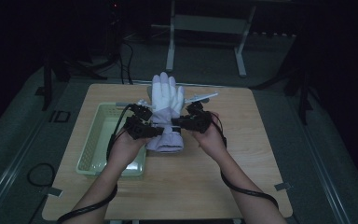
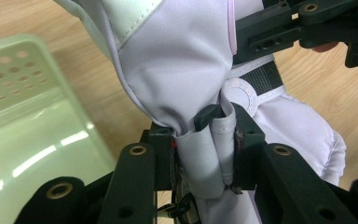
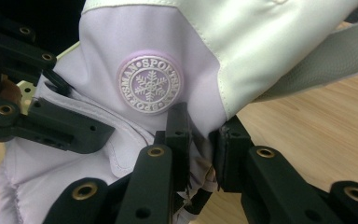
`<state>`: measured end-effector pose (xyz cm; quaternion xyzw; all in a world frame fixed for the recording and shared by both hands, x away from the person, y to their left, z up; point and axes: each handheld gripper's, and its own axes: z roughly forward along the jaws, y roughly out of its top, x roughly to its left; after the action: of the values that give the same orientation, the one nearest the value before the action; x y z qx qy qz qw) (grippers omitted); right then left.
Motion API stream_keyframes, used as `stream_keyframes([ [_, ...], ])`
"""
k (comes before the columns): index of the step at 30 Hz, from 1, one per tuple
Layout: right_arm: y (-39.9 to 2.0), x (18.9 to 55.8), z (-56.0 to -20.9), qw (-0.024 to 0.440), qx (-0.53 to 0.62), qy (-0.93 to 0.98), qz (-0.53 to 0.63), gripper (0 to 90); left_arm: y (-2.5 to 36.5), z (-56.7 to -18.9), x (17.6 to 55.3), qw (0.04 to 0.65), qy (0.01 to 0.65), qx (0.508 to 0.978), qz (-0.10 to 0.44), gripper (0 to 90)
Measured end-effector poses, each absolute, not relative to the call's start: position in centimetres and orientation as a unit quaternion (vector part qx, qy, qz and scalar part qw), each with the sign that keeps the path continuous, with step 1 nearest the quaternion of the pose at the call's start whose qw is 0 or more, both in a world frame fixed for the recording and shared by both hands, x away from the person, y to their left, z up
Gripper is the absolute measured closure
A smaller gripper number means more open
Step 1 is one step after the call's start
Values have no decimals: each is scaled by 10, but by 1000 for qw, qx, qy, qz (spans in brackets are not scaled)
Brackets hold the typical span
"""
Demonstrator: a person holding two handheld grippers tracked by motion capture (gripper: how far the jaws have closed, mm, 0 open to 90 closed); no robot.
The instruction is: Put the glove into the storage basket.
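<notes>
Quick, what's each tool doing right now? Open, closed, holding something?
Left tool: closed, pinching a fold of the pale lilac glove.
Right tool: closed on the glove's fabric at its other side.

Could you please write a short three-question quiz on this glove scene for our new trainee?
1. True or false: both grippers are shut on the glove.
2. What lies on the table under the left gripper?
A. a green basket
B. a red bowl
C. a metal pan
3. What symbol is at the centre of the glove's round badge, near the right gripper?

Key: 1 true; 2 A; 3 a snowflake.
</notes>
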<state>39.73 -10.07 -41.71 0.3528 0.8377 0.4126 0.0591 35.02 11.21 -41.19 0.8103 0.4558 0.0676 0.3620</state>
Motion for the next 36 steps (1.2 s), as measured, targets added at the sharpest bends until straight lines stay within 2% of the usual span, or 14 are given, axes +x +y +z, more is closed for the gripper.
stream_keyframes([
  [7, -68, 390, -413, 59, 330, 841, 425, 780, 149, -404, 342, 359, 449, 815, 72, 688],
  [19, -19, 372, -417, 52, 262, 856, 443, 780, 210, -407, 323, 362, 447, 817, 48, 686],
  [24, 8, 363, -422, 71, 235, 867, 433, 780, 236, -414, 321, 350, 437, 827, 41, 687],
  [31, 32, 363, -438, 58, 226, 876, 422, 781, 262, -433, 326, 345, 404, 847, 29, 687],
  [36, 42, 361, -454, 62, 212, 889, 400, 781, 268, -454, 333, 337, 415, 845, 0, 686],
])
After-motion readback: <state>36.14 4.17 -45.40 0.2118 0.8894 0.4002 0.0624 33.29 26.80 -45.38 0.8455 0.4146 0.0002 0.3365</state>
